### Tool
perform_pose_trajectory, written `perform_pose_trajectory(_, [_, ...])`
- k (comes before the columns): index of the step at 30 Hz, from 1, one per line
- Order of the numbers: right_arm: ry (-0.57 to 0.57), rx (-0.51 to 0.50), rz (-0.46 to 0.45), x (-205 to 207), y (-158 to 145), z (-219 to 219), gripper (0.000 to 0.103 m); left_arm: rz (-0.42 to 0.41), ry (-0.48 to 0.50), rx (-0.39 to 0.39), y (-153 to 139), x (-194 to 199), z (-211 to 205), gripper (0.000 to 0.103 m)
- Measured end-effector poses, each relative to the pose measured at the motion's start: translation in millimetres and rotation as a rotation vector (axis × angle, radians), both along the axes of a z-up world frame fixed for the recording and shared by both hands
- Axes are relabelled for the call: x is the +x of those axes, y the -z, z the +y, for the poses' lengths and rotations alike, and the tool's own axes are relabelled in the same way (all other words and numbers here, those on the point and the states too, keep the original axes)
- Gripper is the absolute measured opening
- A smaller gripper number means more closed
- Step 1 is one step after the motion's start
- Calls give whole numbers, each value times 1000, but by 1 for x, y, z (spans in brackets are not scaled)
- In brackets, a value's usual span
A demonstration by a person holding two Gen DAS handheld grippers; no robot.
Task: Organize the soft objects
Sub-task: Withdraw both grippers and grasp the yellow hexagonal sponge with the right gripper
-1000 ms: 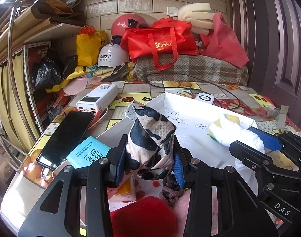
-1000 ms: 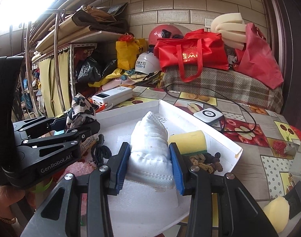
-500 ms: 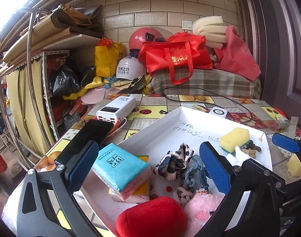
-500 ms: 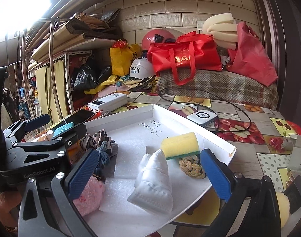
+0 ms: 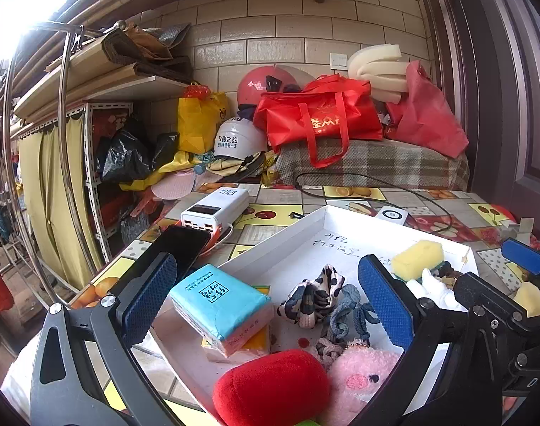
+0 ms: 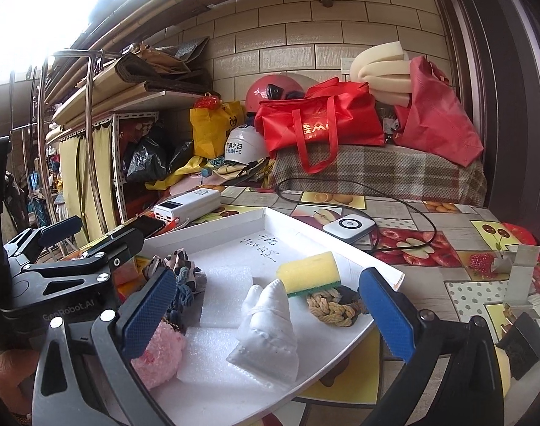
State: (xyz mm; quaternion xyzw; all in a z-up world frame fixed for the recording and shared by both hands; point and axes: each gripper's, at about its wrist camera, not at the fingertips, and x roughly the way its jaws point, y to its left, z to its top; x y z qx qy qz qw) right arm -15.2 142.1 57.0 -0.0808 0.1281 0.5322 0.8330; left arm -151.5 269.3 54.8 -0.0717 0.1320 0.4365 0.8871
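A white foam tray on the table holds the soft things. In the left wrist view it holds a cow-print scrunchie, a grey-blue scrunchie, a pink plush pig, a red plush, a tissue pack and a yellow sponge. In the right wrist view a white mask, the sponge and a braided rope tie lie in it. My left gripper is open and empty above the tray. My right gripper is open and empty, its jaws either side of the mask.
A black phone, a white power bank and a small white charger with a black cable lie beside the tray. Red bags, helmets and foam are piled at the back. A shelf rack stands at left.
My left gripper opened and let the cow-print scrunchie drop into the tray. My right gripper opened and released the white mask. Both pulled back a little.
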Motion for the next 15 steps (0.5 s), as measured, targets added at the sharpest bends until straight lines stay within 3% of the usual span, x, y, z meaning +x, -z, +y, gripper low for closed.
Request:
perform_pose_trajectory(7, [52,16,1,11,-1,-30,103,-13,62,-1,-1,-2,-23,103])
perform_pose_trajectory(15, [153,-31,60,54,1,-102,103,11,225,-1,-3,16,-66,103])
